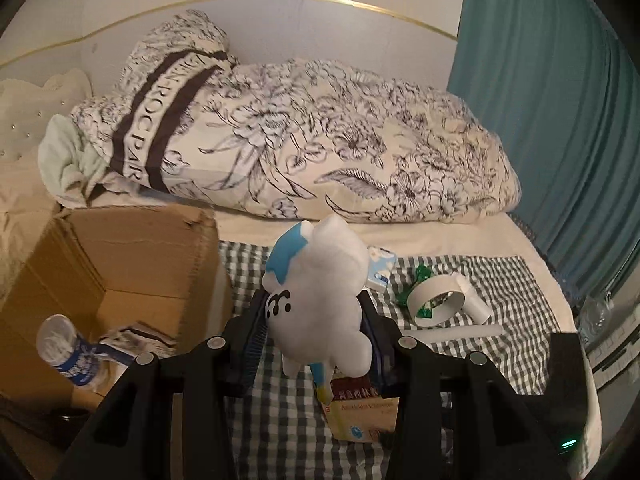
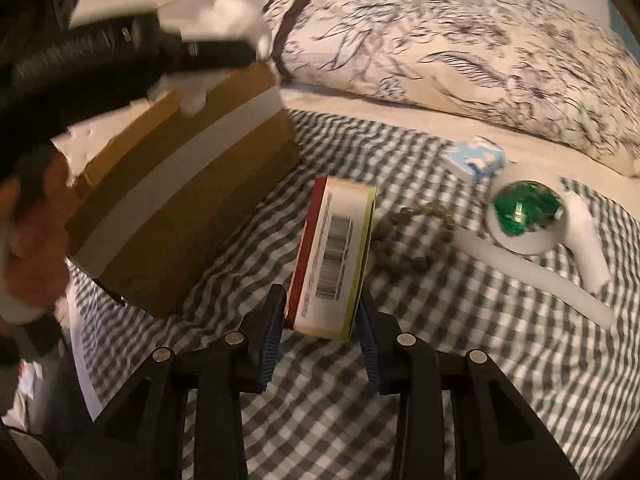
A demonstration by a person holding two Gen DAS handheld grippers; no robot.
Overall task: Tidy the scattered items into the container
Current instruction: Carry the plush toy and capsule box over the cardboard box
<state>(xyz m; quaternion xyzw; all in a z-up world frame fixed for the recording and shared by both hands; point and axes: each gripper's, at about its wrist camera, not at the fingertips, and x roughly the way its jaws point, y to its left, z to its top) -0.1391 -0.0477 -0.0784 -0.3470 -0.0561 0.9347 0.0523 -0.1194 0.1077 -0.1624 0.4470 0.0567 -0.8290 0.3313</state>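
Plush toy (image 1: 320, 300), soft and light, pinched mid-body by left gripper (image 1: 316, 320); stiff small box (image 2: 334, 256) clamped across its flat sides by right gripper (image 2: 323, 320).

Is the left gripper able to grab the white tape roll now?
Probably not: the left gripper is shut on the white and blue plush toy, so nothing else fits; the white tape roll lies beyond.

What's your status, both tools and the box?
Left tool shut on plush toy. Right tool shut on carton. Cardboard box open, left of both. Tape roll on the bed.
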